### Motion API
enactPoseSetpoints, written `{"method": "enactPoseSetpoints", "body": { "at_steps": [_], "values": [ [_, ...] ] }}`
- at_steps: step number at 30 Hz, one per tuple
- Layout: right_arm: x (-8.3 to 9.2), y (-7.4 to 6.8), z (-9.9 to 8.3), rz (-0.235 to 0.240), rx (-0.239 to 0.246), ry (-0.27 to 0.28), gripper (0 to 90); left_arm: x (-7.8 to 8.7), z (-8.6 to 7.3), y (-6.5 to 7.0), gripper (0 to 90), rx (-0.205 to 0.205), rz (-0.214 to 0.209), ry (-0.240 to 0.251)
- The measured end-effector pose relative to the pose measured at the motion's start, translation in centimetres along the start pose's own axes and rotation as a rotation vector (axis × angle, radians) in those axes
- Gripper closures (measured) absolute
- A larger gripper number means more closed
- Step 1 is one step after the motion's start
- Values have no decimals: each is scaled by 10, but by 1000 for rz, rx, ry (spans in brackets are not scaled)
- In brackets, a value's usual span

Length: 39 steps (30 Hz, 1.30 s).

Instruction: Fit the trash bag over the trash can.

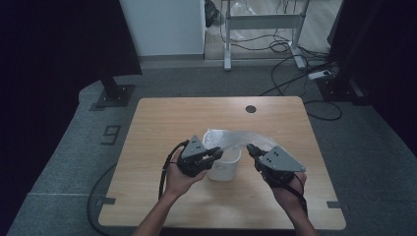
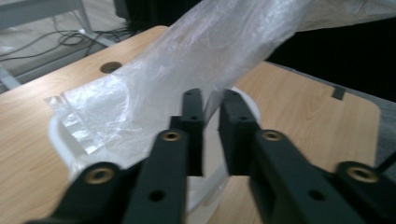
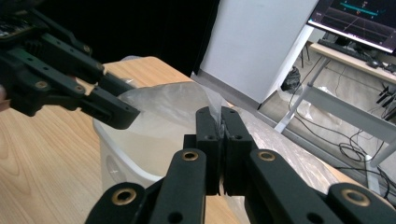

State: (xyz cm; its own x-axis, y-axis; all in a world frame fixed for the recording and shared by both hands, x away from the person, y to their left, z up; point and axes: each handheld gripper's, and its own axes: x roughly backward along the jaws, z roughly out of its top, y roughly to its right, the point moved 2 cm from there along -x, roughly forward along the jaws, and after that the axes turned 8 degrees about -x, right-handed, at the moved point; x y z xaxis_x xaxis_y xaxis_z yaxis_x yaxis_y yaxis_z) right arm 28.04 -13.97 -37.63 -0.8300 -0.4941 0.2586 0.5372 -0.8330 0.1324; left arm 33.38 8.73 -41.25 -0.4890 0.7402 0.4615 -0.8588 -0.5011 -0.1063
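1. Step in hand, as judged — lining the small white bin [image 1: 223,167] at table [image 1: 162,132] centre with a clear plastic bag [image 1: 239,139].
2. Right gripper [image 3: 220,122]: jaws closed, pinching the film. Left gripper [image 2: 211,100]: jaws slightly parted around a fold; whether they grip it, cannot tell.
3. Bag stretched left–right above the bin, long axis rising toward the right.
4. Next — likely spread the mouth and seat it over the rim.

The table [image 1: 162,123] lies bare across the upper part and along the lower edge of the high view. At centre, a white bin [image 1: 225,164] and the plastic bag [image 1: 238,138] above it block passage.
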Motion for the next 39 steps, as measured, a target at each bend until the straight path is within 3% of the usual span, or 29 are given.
{"method": "enactPoseSetpoints", "body": {
  "at_steps": [5, 12, 14, 15, 16, 17, 18, 19, 20, 26, 31, 34, 35, 36, 39],
  "values": [
    [2, -2, 5, 3, 9, 10, 868, -14, 3, 2, 856, 14, -68, -33],
    [-7, -8, 6, 15, 24, -11, 869, -24, 2, 1, 778, 37, -119, -58],
    [-13, -10, 3, 14, 32, -25, 868, -24, 0, -1, 618, 48, -123, -68],
    [-15, -11, 2, 13, 33, -30, 868, -23, 0, -1, 618, 50, -118, -72],
    [-18, -11, 1, 14, 35, -36, 869, -22, -1, -2, 556, 50, -117, -75],
    [-20, -10, -1, 11, 33, -41, 871, -18, -2, -2, 451, 44, -92, -77],
    [-20, -10, -1, 11, 33, -41, 871, -18, -2, -2, 416, 44, -92, -77],
    [-21, -10, -1, 7, 30, -44, 872, -14, -2, -2, 381, 38, -52, -65],
    [-21, -10, -1, 7, 30, -44, 872, -14, -2, -2, 369, 38, -52, -65],
    [-19, -10, 0, 7, 35, -42, 872, -3, 0, -4, 431, 30, -14, -22],
    [-19, -13, 1, 15, 41, -37, 872, -3, 5, -2, 564, 13, -1, 11],
    [-20, -14, 2, 19, 39, -36, 872, -5, 7, -1, 564, 11, 0, 16],
    [-21, -15, 2, 24, 40, -37, 872, -6, 8, -1, 523, 6, -1, 10],
    [-22, -16, 2, 26, 42, -40, 873, -7, 11, 2, 509, -9, 21, 4],
    [-23, -18, 2, 31, 48, -44, 872, -7, 14, 5, 504, -25, 31, 5]
  ]
}}
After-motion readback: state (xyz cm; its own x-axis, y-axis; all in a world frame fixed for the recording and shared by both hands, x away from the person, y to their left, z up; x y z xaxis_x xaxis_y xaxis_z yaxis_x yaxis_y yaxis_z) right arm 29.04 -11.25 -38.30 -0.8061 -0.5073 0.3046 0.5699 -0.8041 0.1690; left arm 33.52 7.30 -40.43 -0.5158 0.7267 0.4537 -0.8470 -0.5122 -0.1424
